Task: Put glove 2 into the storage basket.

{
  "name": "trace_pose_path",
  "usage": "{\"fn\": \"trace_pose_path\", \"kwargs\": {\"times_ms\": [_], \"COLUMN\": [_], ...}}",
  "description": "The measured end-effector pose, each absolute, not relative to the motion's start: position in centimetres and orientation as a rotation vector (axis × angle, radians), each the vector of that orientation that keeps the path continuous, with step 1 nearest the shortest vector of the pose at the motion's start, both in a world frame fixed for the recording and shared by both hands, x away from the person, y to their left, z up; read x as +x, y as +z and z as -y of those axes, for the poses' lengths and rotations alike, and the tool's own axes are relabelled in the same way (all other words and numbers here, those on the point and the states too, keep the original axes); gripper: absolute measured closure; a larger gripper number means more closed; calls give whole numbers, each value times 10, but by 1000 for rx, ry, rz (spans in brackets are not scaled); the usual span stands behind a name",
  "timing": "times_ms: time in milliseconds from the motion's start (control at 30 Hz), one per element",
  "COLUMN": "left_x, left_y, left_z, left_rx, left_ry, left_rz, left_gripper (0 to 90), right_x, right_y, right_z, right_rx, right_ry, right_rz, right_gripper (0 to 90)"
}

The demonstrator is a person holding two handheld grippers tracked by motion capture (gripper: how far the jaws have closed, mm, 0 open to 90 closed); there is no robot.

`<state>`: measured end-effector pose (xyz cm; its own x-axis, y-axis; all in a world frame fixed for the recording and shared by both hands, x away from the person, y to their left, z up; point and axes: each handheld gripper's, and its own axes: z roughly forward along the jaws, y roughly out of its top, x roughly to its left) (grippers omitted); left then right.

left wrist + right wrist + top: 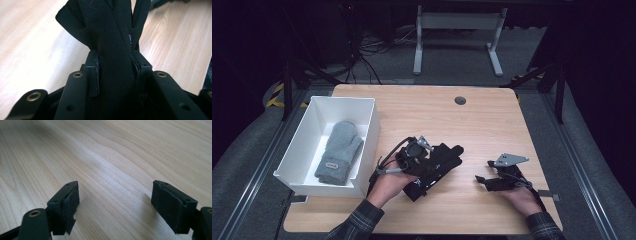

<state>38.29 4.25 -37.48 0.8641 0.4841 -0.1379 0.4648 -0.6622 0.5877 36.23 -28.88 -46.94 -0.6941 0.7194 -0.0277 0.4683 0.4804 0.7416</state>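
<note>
Black glove (439, 162): clamped in left hand-held gripper (115, 72) on tabletop (492, 125), judged not yet binned; grey mitten (339, 152) already lodged in white bin (369, 127); right hand-held gripper (115, 202) held wide, empty.

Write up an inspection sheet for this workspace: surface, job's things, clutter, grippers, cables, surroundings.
Surface: light wooden table, with a round dark grommet near its far edge.
Job's things: black glove at the table's middle; grey mitten lying in the white bin at the table's left edge.
Clutter: nothing seen.
Grippers: left gripper is shut on the black glove's fabric; right gripper is open above bare wood, holding nothing.
Cables: a thin cable loops from the left gripper; loose black cables lie on the floor beyond the table.
Surroundings: white table legs stand behind; grey floor; yellow-black hazard tape at left.
</note>
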Motion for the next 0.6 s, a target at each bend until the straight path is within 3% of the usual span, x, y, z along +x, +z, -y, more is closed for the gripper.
{"fn": "trace_pose_path", "kwargs": {"times_ms": [600], "left_x": [401], "left_y": [-285], "left_z": [-109], "left_rx": [2317], "left_ry": [163], "left_rz": [-806], "left_gripper": [650], "right_x": [363], "right_y": [-470], "right_z": [289], "right_rx": [998], "right_ry": [1048], "right_rz": [-2397], "right_gripper": [226]}}
